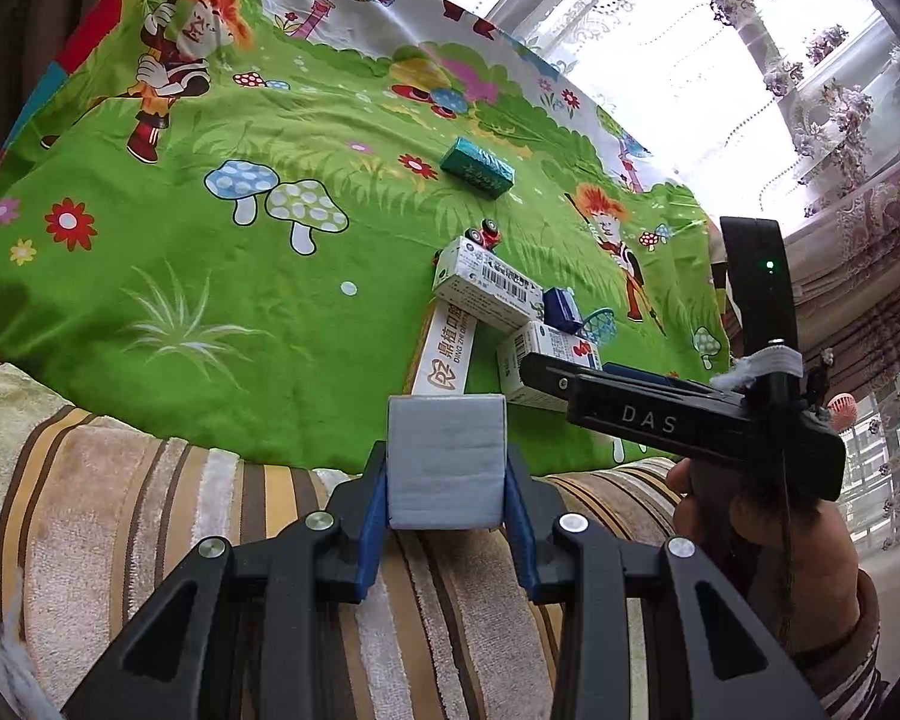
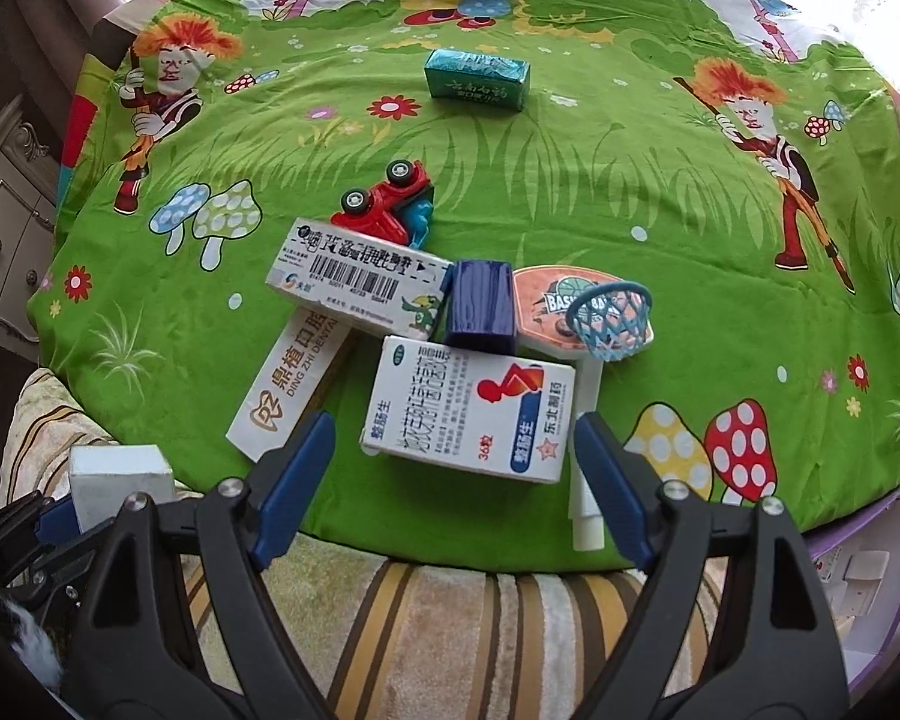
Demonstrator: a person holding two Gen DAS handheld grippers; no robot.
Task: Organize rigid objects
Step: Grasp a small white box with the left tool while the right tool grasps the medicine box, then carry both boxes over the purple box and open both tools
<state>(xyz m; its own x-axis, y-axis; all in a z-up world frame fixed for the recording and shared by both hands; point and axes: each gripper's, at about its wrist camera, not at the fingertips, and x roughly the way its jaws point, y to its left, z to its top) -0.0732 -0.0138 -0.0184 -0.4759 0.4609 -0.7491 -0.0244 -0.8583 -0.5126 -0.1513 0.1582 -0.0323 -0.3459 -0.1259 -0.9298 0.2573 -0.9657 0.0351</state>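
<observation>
My left gripper (image 1: pixel 446 531) was clamped on a pale grey block (image 1: pixel 446 461), its blue pads pressing both sides, and it hung over the striped blanket (image 1: pixel 150 480) at the near edge of the green cartoon sheet (image 1: pixel 180 276). My right gripper (image 2: pixel 453 468) stood wide with nothing between its fingers (image 2: pixel 294 480), pointing steeply down at the pile. Just ahead of it, between the fingertips' line, lay the white medicine box with the red figure (image 2: pixel 471 411). Beyond that box sat a dark blue block (image 2: pixel 480 306), touching a barcode box (image 2: pixel 360 279) on its left and a toy basketball hoop (image 2: pixel 594 315) on its right. A long dental box (image 2: pixel 288 381) stuck out from under the barcode box, near my left finger. A red toy car (image 2: pixel 387 204) lay overturned behind the barcode box, and a teal box (image 2: pixel 477 81) sat well apart, farthest from the gripper.
</observation>
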